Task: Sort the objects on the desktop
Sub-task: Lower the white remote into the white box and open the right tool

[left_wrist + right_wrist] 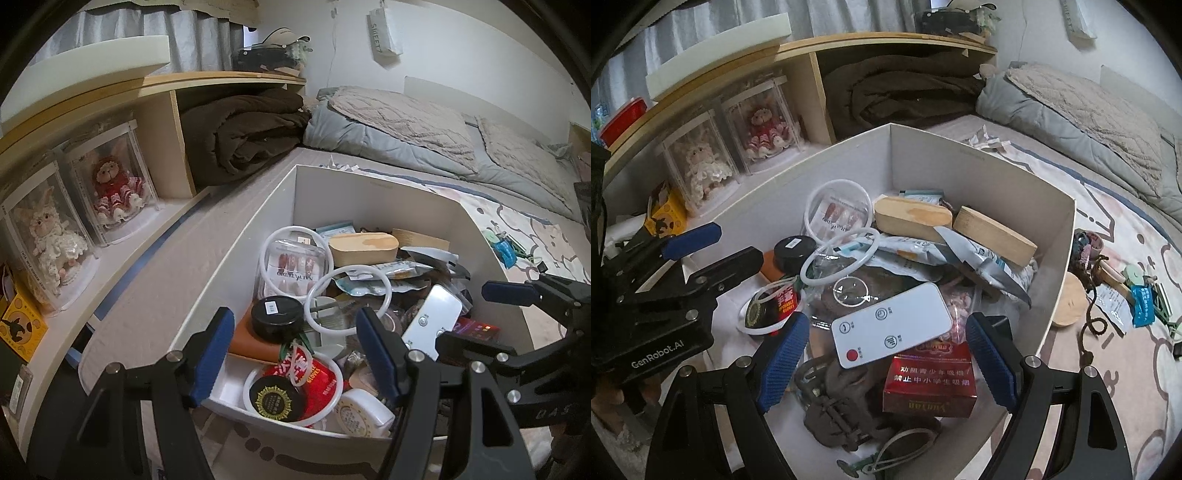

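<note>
The right gripper hung over the near end of the white box, its blue pads spread wide and closed on nothing, with the white remote lying flat on the pile in the gap between them, clear of both pads. Just beside the remote sat a red cigarette pack, and nearer the camera lay a tangle of brown hair clips. The left gripper hovered above the box's other near corner, jaws partly apart and empty, over a black-lidded jar with a gold seal and a red glove packet ringed by a white hoop. Farther in lay a round black tin, a second white hoop, a clear case of press-on nails, and two wooden blocks against crumpled foil sachets. Outside the box, on the patterned bedcover, rested a wooden disc, a blue clip and a brown cord. Beyond, a shelf held two dolls in clear cases and a folded brown blanket, with grey bedding at the far side.
</note>
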Demonstrator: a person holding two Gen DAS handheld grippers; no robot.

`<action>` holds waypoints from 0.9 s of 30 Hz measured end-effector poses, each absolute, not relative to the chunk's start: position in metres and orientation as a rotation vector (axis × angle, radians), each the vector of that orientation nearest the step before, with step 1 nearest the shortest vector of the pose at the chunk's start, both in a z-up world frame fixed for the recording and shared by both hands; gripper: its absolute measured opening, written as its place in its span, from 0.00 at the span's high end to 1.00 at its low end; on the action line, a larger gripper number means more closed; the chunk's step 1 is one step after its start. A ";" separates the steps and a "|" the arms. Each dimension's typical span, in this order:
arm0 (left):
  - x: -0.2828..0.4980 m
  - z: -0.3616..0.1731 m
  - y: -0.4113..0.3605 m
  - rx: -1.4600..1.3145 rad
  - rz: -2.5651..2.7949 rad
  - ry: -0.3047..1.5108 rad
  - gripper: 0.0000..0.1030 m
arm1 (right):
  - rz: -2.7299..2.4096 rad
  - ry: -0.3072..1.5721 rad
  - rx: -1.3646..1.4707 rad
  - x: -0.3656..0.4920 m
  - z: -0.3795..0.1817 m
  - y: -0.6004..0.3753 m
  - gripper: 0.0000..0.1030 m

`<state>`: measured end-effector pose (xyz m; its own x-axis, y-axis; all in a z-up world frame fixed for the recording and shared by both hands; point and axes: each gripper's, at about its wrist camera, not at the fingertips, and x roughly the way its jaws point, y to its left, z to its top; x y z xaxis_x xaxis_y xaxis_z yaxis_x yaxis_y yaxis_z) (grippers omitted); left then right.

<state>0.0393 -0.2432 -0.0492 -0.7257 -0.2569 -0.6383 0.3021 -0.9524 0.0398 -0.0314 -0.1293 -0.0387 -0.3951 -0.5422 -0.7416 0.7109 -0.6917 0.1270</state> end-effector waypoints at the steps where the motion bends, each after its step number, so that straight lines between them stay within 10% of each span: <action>1: 0.039 -0.049 -0.243 0.973 -2.667 0.097 0.33 | -2.115 0.273 1.022 -0.031 -0.039 -0.129 0.16; 27: 0.041 -0.036 -0.219 0.921 -2.677 0.089 0.14 | -2.211 0.201 0.941 -0.027 -0.022 -0.091 0.07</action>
<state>0.0411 -0.2190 -0.0357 -0.7460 -0.2681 -0.6096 0.3080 -0.9505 0.0412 -0.0268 -0.0908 -0.0217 -0.4791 -0.5552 -0.6798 0.6687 -0.7326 0.1271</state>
